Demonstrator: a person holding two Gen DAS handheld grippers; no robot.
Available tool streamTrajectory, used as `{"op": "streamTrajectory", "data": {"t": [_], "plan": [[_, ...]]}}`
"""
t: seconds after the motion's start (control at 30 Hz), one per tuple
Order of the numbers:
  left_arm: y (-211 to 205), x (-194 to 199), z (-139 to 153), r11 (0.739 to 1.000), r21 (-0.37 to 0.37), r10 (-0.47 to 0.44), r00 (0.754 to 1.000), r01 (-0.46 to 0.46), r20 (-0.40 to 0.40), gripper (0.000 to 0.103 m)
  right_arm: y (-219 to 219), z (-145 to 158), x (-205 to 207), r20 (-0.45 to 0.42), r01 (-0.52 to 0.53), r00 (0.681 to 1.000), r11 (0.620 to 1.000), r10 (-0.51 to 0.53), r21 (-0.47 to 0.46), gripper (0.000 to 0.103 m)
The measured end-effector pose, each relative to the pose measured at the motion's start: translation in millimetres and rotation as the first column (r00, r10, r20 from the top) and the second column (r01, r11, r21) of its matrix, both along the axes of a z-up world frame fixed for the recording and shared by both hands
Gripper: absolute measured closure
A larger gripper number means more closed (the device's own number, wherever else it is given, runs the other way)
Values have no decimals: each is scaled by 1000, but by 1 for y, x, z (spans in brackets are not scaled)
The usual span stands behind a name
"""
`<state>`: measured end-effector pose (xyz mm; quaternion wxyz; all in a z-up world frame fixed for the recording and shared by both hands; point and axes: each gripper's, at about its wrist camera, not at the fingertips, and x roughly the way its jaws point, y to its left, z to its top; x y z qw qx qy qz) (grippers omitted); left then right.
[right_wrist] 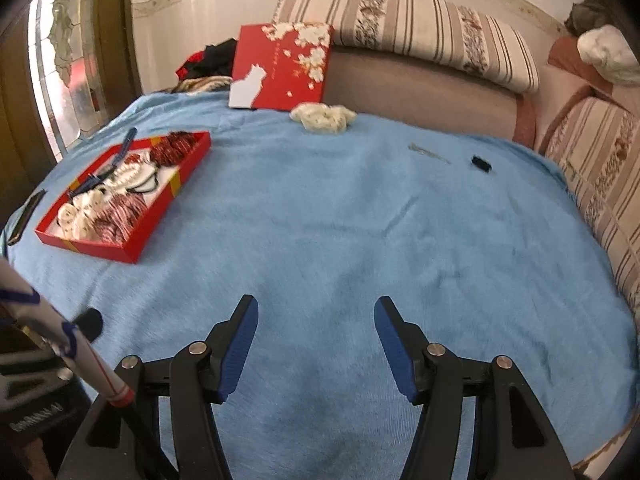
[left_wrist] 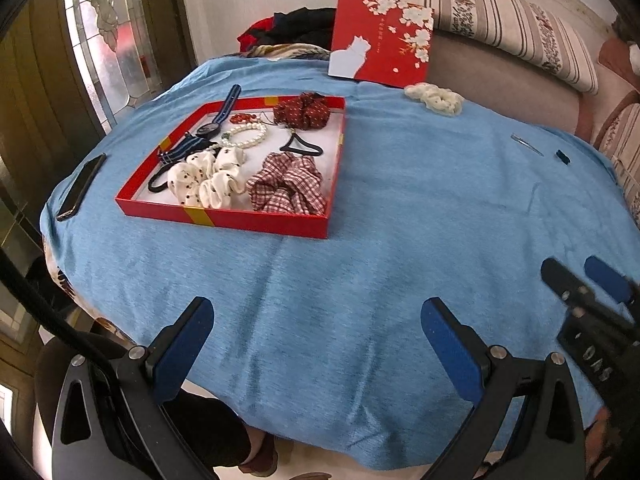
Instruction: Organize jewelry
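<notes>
Both jaws are wide open and empty; I'd send the right gripper [right_wrist: 316, 344] to the upper-middle cream scrunchie [right_wrist: 323, 117], pinching its bunched fabric, not the left gripper [left_wrist: 316, 344].

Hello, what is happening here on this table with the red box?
A person is sorting jewelry and hair accessories into a red tray on a blue cloth. Scrunchies, a pearl bracelet and a watch already lie in it. A cream scrunchie, a thin metal piece and a small dark item remain outside. The left tool and right tool are open, holding nothing.
</notes>
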<state>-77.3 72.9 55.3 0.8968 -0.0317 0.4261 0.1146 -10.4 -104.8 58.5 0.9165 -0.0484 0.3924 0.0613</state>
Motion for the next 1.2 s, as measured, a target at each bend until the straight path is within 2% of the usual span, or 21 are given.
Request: {"op": "streamTrajectory", "data": {"t": [0.37, 0.77, 1.2], "plan": [[28, -7, 10, 997, -55, 53, 998, -51, 35, 0, 34, 29, 4, 55, -63, 996, 997, 66, -46, 36], [43, -13, 11, 993, -79, 91, 995, -87, 48, 0, 59, 31, 1, 69, -111, 991, 989, 119, -102, 35], [45, -11, 7, 991, -87, 103, 994, -100, 34, 0, 63, 31, 2, 73, -123, 989, 986, 132, -109, 32]]}}
